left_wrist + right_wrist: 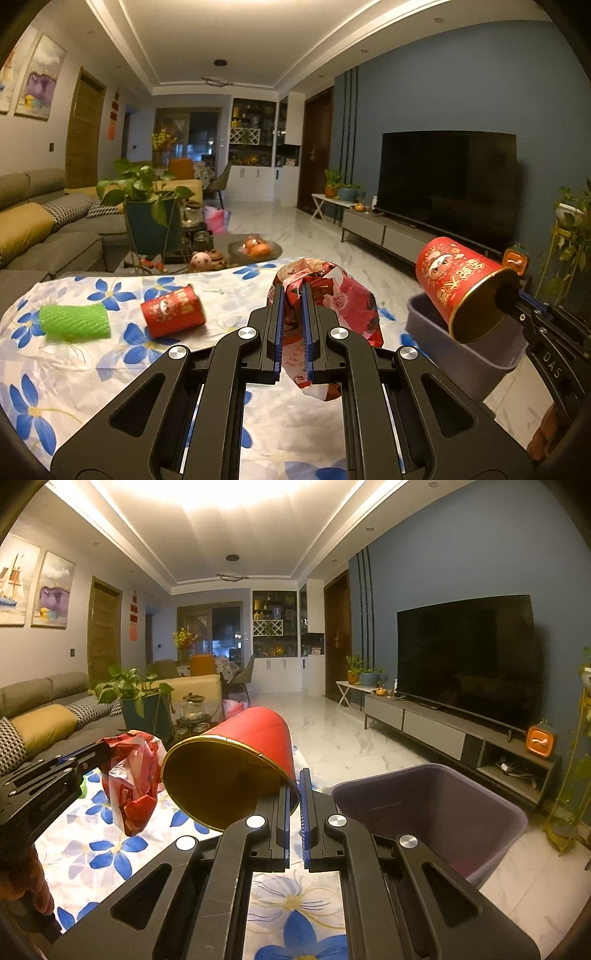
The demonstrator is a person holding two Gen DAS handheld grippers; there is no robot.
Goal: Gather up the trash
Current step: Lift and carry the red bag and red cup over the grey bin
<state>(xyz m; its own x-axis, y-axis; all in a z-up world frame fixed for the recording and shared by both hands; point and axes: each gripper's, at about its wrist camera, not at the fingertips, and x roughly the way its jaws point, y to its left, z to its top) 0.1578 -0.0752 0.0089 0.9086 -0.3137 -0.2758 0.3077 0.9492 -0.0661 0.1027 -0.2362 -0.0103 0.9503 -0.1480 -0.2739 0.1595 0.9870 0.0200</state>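
Observation:
My left gripper (293, 291) is shut on a crumpled red plastic wrapper (343, 295) and holds it above the flowered tablecloth (92, 369). It also shows in the right wrist view (135, 775). My right gripper (294, 775) is shut on the rim of a red paper cup (236, 764), tilted with its gold inside facing the camera. In the left wrist view this cup (461, 288) hangs over the purple bin (465, 354). The bin (491, 827) stands at the table's right edge. A second red cup (173, 312) and a green foam net (75, 323) lie on the cloth.
A sofa (44, 229) and a potted plant (147, 199) stand to the left behind the table. A TV (447, 184) on a low cabinet lines the right wall. A plate with oranges (255, 249) and small figures sit on a table beyond the cloth.

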